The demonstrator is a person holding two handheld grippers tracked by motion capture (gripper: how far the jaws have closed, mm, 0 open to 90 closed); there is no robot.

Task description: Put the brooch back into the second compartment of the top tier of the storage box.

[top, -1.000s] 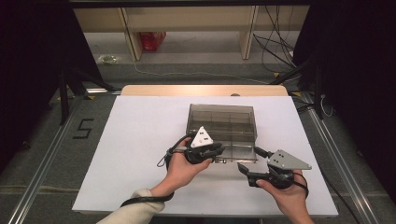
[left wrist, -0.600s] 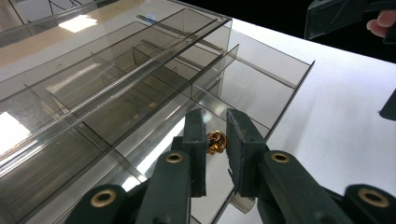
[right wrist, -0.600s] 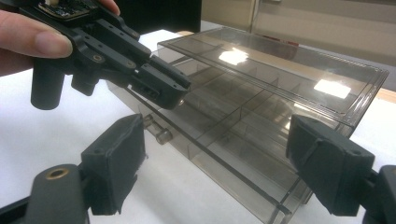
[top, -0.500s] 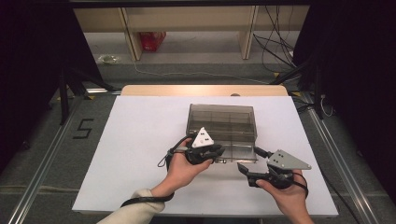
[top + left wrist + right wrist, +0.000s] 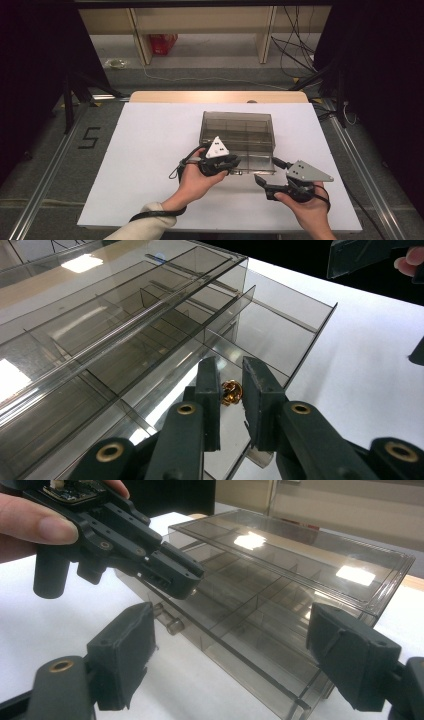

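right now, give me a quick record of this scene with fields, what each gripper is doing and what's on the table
surface: white table
main object: smoky clear drawer box with divided compartments, a drawer pulled partly out
small item: shiny amber bead-like piece
left gripper: jaws nearly together around the amber piece, over the open drawer
right gripper: jaws wide open, facing the box front, holding nothing
drawer knob: free, ungripped

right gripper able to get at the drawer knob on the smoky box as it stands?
Probably yes. The right gripper is open, facing the pulled-out drawer, and the knob sits uncovered between its jaws' line of sight. The left gripper hangs just above, so clearance is tight.
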